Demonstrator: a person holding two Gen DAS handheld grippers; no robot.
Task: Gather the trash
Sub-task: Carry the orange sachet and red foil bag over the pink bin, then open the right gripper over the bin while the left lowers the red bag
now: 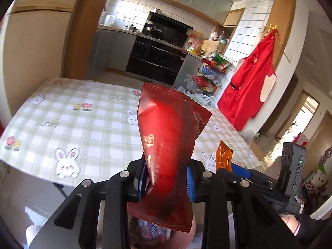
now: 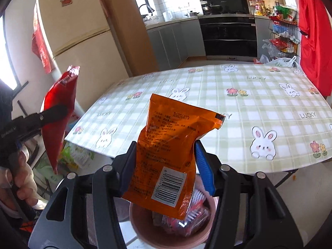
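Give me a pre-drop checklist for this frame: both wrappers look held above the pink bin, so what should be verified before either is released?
1. Left gripper clamped on red wrapper: ok.
2. Right gripper clamped on orange wrapper: ok.
3. Orange wrapper over pink bin: ok, its lower edge hangs above the opening.
4. Red wrapper over the bin: cannot tell; only part of the rim shows beneath it.
5. Bin has room: ok, trash inside sits below the rim.
6. Tablecloth free of trash: ok where visible.
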